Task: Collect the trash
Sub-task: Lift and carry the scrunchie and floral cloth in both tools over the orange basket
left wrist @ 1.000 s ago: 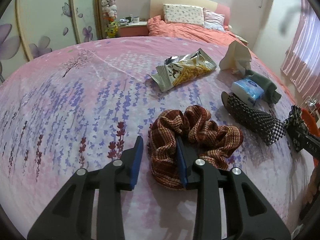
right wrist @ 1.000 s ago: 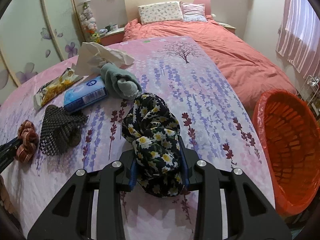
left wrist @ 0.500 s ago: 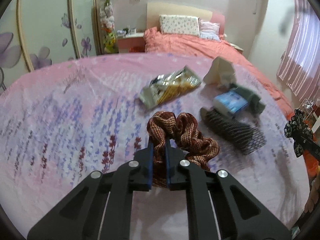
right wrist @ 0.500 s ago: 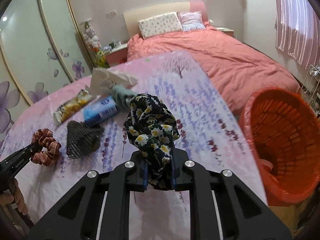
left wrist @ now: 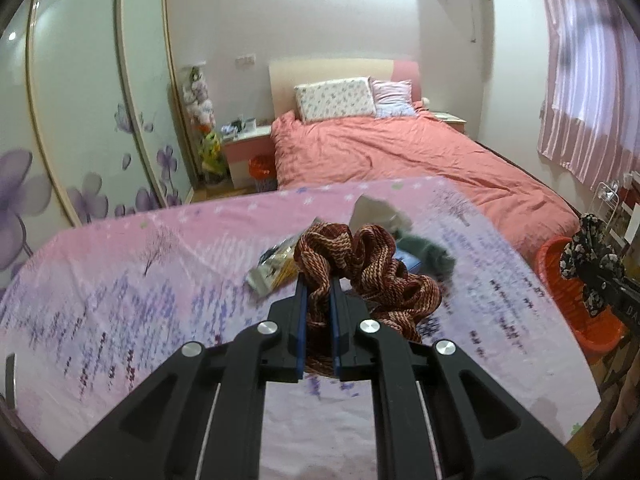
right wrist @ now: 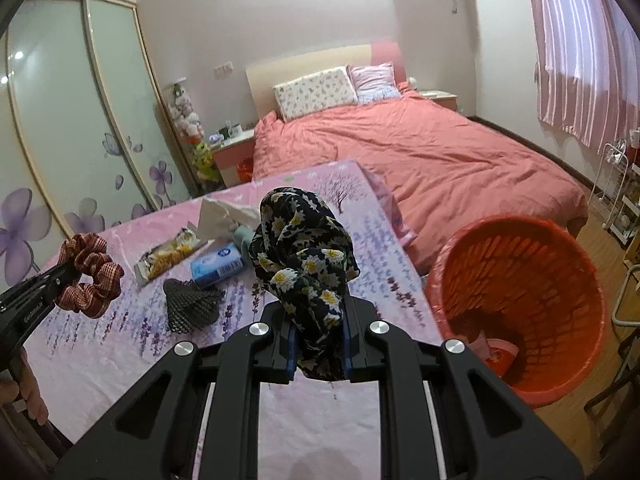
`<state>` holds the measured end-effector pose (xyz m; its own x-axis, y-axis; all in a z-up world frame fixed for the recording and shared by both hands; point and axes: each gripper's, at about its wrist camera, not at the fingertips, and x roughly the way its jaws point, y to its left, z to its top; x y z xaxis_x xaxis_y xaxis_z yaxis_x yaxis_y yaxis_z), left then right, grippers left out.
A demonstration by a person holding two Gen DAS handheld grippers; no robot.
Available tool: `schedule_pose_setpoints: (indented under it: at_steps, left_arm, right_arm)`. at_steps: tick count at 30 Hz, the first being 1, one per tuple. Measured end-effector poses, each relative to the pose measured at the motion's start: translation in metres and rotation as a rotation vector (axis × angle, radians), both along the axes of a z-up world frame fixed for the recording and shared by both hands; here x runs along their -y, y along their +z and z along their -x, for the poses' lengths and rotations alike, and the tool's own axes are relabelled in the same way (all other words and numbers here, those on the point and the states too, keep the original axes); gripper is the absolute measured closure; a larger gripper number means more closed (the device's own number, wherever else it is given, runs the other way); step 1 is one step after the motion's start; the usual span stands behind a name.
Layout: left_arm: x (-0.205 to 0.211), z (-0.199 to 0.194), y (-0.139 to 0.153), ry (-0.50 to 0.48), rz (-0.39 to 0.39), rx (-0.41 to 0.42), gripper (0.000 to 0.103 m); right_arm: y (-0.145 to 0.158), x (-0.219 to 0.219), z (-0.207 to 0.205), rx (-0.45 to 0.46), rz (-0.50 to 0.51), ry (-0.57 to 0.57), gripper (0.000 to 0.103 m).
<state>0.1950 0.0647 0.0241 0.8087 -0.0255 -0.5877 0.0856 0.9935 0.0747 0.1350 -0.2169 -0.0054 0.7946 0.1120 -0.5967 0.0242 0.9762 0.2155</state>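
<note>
— Both scrunchies have been lifted off the tablecloth since a second ago, when they were lying on it with the jaws wide around them.

— How is the brown striped scrunchie (left wrist: 362,264) held?

— It is pinched between the blue pads of the left gripper (left wrist: 319,312), whose jaws are closed almost fully on one fold of it; the rest hangs free above the pink flowered tablecloth (left wrist: 132,292).

— And the other one?

— The black floral scrunchie (right wrist: 306,264) is clamped in the right gripper (right wrist: 320,344), the jaws narrowed onto its lower part, and it is carried above the table edge. Just beside it, to the right and lower, the orange basket (right wrist: 520,384) is seen on the floor, with some pink scrap at its bottom.

— What is left on the table?

— A snack wrapper (right wrist: 170,258), a blue tissue pack (right wrist: 218,264), a black mesh piece (right wrist: 190,306), a crumpled white tissue (right wrist: 218,218) and a green cloth (right wrist: 242,236) are lying close together. Behind the table a bed with coral bedding (right wrist: 420,160) is seen.
</note>
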Motion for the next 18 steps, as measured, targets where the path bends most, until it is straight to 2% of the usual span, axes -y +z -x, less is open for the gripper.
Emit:
schedule_pose_setpoints:
  at_steps: [7, 18]
  left_arm:
    - [0.040, 0.014, 0.025, -0.065, 0.001, 0.036, 0.092]
    - [0.119, 0.023, 0.035, -0.199, 0.016, 0.042, 0.092]
  right_arm:
    - [0.010, 0.021, 0.014, 0.035, -0.002, -0.038, 0.087]
    - [0.015, 0.067, 0.029, 0.065, -0.010, -0.118, 0.087]
